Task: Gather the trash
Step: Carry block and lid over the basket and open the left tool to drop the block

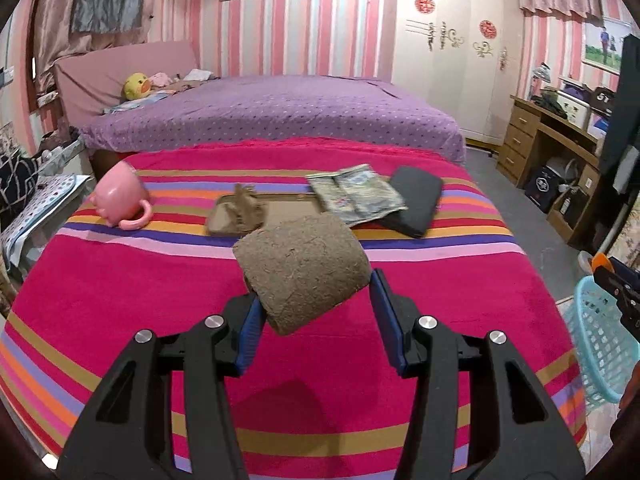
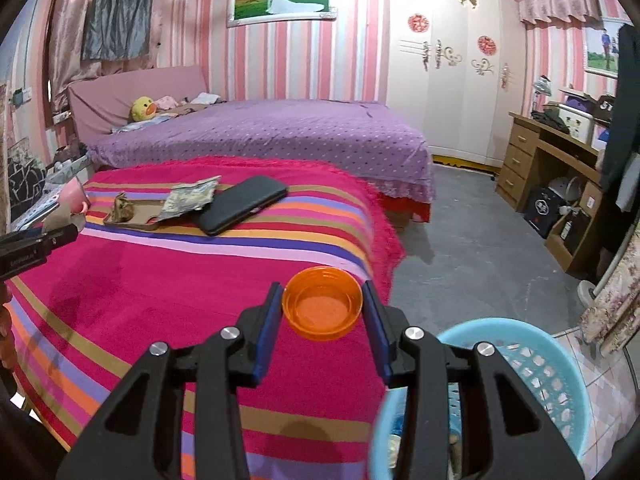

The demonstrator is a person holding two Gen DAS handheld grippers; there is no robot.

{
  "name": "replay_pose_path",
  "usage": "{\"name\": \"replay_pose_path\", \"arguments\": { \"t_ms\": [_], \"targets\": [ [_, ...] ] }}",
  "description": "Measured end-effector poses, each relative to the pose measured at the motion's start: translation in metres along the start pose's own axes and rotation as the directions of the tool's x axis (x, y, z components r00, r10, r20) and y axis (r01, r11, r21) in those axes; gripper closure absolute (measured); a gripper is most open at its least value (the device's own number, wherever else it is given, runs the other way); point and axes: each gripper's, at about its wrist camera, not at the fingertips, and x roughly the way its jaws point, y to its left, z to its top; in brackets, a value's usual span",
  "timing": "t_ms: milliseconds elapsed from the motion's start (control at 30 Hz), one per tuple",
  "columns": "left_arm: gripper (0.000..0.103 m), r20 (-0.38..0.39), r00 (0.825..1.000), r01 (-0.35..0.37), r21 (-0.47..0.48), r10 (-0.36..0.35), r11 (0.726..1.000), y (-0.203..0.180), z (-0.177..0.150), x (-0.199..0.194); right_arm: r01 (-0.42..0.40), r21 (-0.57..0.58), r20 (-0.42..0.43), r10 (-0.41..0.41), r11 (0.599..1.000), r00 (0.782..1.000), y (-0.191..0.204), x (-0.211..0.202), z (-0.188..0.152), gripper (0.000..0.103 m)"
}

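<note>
My left gripper (image 1: 316,300) is shut on a brown cardboard roll (image 1: 302,268) and holds it above the striped blanket (image 1: 120,320). My right gripper (image 2: 323,312) is shut on an orange plastic lid (image 2: 322,303), held over the blanket's right edge, next to the blue basket (image 2: 532,364). The basket also shows at the right edge of the left wrist view (image 1: 600,344). On the blanket's far side lie a crumpled brown scrap (image 1: 244,204) on a brown tray (image 1: 288,204), and a worn paper packet (image 1: 356,196).
A black case (image 1: 416,200) lies beside the packet. A pink cup (image 1: 120,196) lies tipped at the far left. A purple bed (image 1: 280,112) stands behind. A wooden desk (image 2: 560,160) and grey floor (image 2: 480,240) are to the right.
</note>
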Motion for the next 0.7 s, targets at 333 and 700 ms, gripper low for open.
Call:
{"name": "replay_pose_path", "arguments": {
  "t_ms": [333, 700],
  "targets": [
    [0.054, 0.011, 0.998, 0.061, 0.027, -0.061, 0.998, -0.056, -0.004, 0.000, 0.070, 0.051, 0.011, -0.071, 0.996, 0.997, -0.052, -0.015, -0.007, 0.063],
    [0.054, 0.020, 0.994, 0.108, 0.056, -0.109, 0.993, -0.120, -0.001, -0.005, 0.132, 0.099, 0.015, -0.135, 0.986, 0.991, -0.109, -0.033, -0.023, 0.063]
  ]
}}
